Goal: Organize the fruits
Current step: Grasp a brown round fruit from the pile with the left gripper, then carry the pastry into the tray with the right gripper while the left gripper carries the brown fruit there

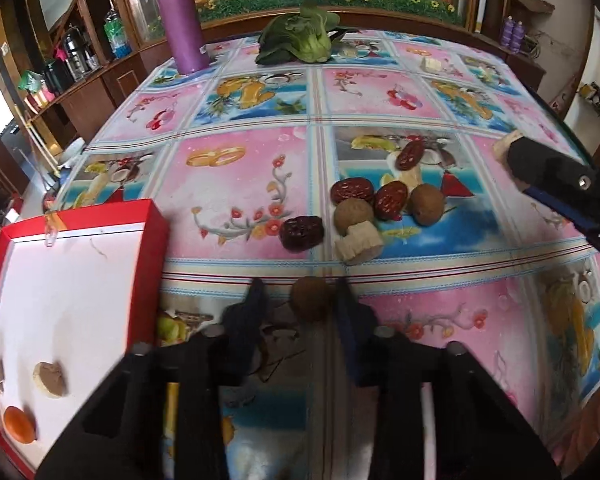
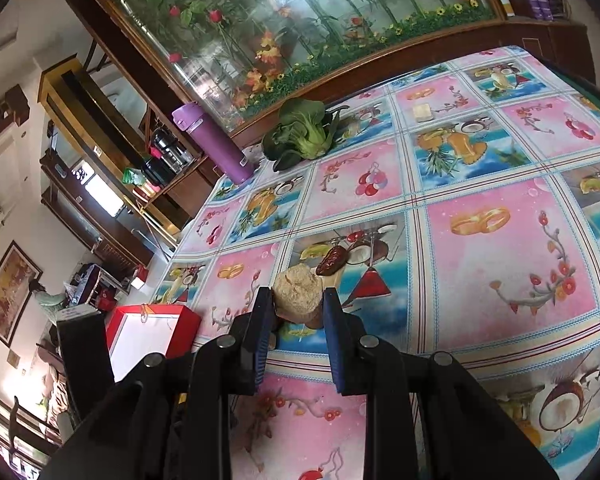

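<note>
In the left wrist view my left gripper (image 1: 300, 296) stands open around a brown round fruit (image 1: 311, 298). The fruit touches the right finger, with a gap to the left one. Just beyond lie red dates (image 1: 352, 190), two more brown round fruits (image 1: 427, 204) and a pale chunk (image 1: 360, 242). A red box (image 1: 152, 248) with a white inside sits at the left, holding pale pieces (image 1: 50, 378) and an orange fruit (image 1: 18, 424). My right gripper (image 2: 296, 300) is shut on a pale beige chunk (image 2: 298, 294), held above the cloth. It also shows at the right edge as the right gripper (image 1: 508, 150).
A purple bottle (image 1: 180, 20) and a green leafy vegetable (image 1: 300, 40) stand at the table's far edge, with a small pale block (image 1: 432, 65) to their right. The patterned tablecloth (image 1: 240, 184) covers the table. A wooden cabinet with glass runs behind.
</note>
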Available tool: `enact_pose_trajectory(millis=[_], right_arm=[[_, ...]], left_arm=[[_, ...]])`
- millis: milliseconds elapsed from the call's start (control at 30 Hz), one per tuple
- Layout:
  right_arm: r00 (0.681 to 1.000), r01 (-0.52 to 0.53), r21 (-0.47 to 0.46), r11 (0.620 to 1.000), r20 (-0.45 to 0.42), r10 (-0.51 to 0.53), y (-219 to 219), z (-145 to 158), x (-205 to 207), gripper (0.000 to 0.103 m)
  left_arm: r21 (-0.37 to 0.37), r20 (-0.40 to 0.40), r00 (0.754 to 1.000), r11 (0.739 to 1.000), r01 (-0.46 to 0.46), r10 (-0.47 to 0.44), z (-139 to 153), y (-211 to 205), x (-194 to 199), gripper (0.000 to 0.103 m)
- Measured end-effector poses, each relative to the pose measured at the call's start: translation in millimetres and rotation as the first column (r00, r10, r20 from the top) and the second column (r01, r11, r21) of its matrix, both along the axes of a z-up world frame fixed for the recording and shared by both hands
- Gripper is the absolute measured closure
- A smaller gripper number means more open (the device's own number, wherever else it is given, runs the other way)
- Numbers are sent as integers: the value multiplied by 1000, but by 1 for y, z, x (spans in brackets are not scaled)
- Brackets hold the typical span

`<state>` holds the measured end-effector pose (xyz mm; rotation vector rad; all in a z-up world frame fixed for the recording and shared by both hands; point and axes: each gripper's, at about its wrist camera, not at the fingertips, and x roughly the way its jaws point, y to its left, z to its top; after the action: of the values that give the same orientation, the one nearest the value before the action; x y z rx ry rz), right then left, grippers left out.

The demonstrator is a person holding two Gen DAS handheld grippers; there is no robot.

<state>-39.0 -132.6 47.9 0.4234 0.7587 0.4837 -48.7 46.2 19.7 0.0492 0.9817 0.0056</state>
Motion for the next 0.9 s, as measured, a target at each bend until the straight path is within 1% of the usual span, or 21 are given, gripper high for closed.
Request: enact_pose_trajectory(millis=[33, 100, 133, 167, 233, 367, 400, 567, 667, 733, 900], right_arm=[[1000, -1, -10, 1000, 5, 1, 2, 0, -1, 79], [1000, 0, -29, 1000, 20, 1, 3, 1, -2, 79], [1000, -1, -32, 1000, 28, 2, 3, 1, -3, 79], [999, -1, -34, 999, 37, 2, 4, 2, -4, 79], [998, 3, -39, 999, 60, -1, 4, 4, -6, 79], [995, 10, -44, 999, 95, -6, 5, 6, -8, 79], [994, 12, -49, 999, 105, -7, 5, 7, -9, 79], [989, 10, -84, 996, 146, 3, 15, 10, -15, 79], [987, 8, -82, 997, 158, 5, 21, 13, -20, 79], [985, -9, -62, 998, 170, 19, 27, 16, -24, 79], [979, -55, -68, 996, 191, 67, 58, 24, -35, 79]], left_arm=[[-12, 0, 1000, 1000, 7, -7, 0, -1, 0, 80], [-4, 9, 1000, 1000, 21, -21, 0, -3, -1, 80], [-12, 13, 1000, 1000, 27, -27, 1, -4, -2, 80], [-23, 23, 999, 999, 27, -26, 4, -4, -6, 80], [-21, 46, 999, 999, 28, -27, 10, -4, -10, 80], [1, 138, 990, 1000, 26, -26, 38, -5, -33, 80], [16, 169, 985, 1000, 17, -19, 46, -4, -41, 80], [78, 266, 964, 996, -44, 22, 73, 12, -67, 80], [95, 298, 953, 992, -89, 57, 81, 29, -77, 80], [103, 315, 946, 988, -119, 81, 83, 42, -84, 80], [103, 334, 932, 977, -186, 142, 85, 76, -94, 80]])
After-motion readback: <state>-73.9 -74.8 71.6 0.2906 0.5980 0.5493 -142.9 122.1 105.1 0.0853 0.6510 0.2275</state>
